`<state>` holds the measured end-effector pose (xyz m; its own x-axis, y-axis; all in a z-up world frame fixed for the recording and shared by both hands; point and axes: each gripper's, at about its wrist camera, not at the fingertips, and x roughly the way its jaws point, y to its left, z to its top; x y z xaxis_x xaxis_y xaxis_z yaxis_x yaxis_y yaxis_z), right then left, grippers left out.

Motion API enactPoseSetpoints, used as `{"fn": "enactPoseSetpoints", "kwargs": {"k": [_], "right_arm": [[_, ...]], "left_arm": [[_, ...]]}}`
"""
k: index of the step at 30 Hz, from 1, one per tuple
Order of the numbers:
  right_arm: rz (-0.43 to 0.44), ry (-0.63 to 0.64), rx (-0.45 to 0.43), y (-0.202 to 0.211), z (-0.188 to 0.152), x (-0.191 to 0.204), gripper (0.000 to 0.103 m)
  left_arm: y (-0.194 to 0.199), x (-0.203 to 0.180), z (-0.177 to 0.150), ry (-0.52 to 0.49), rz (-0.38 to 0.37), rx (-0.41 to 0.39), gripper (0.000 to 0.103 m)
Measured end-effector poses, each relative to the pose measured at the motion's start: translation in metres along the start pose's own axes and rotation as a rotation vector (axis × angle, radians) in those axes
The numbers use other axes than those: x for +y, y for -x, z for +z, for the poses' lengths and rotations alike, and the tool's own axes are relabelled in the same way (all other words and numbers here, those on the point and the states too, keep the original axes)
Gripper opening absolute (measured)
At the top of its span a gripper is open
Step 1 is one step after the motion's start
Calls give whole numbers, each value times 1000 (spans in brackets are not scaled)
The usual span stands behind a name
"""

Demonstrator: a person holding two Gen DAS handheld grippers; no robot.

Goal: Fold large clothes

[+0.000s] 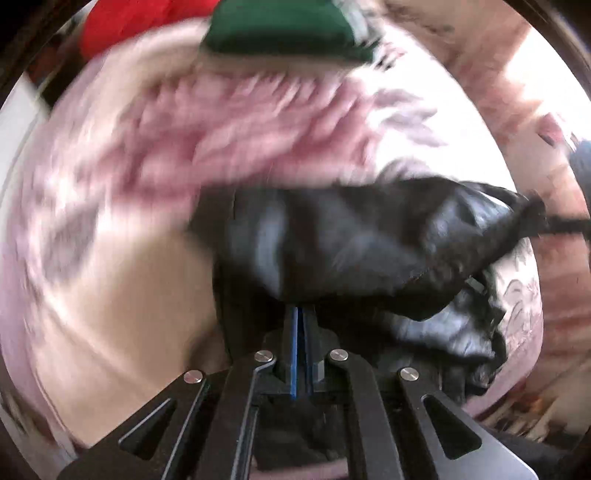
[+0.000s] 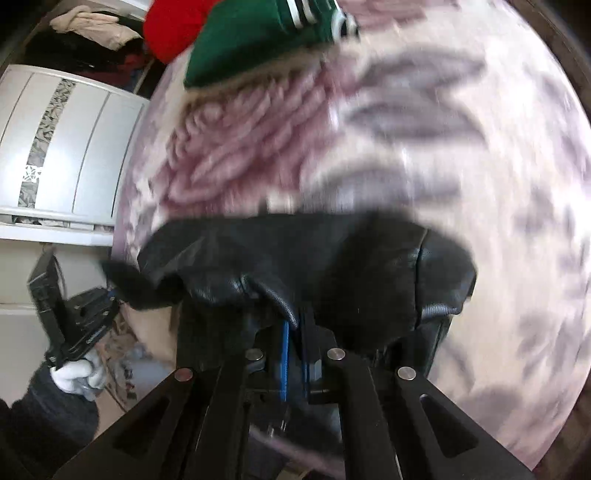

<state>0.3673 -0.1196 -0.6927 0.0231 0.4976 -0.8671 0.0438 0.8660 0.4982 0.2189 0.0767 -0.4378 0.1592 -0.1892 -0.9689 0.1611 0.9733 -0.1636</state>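
Both claws, left (image 1: 301,321) & right (image 2: 295,325), clamped on black jacket (image 2: 314,258); white-gloved hand (image 2: 79,376) only in right view

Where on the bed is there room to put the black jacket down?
Free: the flowered bedspread right of the black jacket, and the stretch between it and the green garment. Crowded: the far end, where the green garment and red garment lie.

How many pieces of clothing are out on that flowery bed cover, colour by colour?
Black: 1, the leather jacket, pinched by both claws
Green: 1, the folded green garment with white stripes
Red: 1, the red garment beside it
Total: 3
The heap off the bed in the far corner is not counted.
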Motion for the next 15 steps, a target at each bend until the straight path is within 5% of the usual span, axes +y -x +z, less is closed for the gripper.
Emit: {"fn": "enactPoseSetpoints", "kwargs": {"k": [3, 6, 11, 12, 13, 15], "right_arm": [[-7, -52, 80, -42, -42, -16, 6], [-46, -50, 125, -69, -74, -26, 7], [70, -192, 90, -58, -89, -46, 15], [105, -218, 63, -48, -91, -48, 16], [133, -238, 40, -39, -92, -50, 21], [187, -280, -10, -19, -97, -57, 58]], "left_arm": [[-22, 24, -28, 171, -53, 53, 1], [-27, 54, -51, 413, -184, 97, 3], [-10, 91, -57, 654, -338, 93, 10], [-6, 99, -52, 685, -364, 66, 23], [-3, 105, -45, 701, -376, 36, 48], [2, 110, -28, 710, -406, -25, 64]]}}
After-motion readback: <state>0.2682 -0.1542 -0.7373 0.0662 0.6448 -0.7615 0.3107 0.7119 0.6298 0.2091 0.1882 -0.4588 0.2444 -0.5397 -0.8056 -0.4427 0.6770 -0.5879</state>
